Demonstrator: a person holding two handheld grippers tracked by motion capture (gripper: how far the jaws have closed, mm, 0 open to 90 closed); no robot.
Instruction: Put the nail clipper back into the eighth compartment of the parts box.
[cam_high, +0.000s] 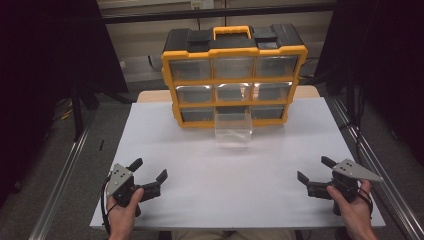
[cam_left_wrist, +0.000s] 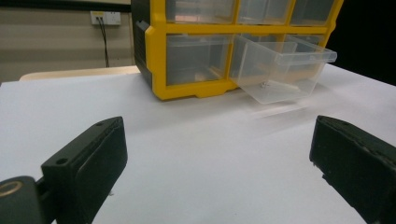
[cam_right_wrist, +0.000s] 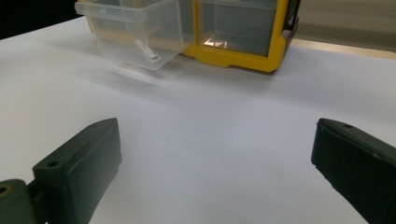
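So a yellow organizer (cam_high: 234, 75) with clear drawers is parked at the far end of the white table (cam_high: 200, 170). The bottom-middle drawer (cam_high: 233, 129) is pulled most of the way out and is tipped down at its front onto the table, with its back end still caught in its slot. Something small and metallic, maybe a screw (cam_right_wrist: 150, 52), can be made out lying inside it, seen through the clear wall in the right gripper view; it's too small to be called for sure.

The left gripper (cam_high: 149, 175) is held low at the near left corner, jaws spread wide, nothing held between them. Same deal for the right gripper (cam_high: 315, 170) at the near right corner: jaws wide apart, nothing gripped. Both are kept well apart from the drawer and pointed roughly toward it, with bare table seen between the jaws in each gripper view.
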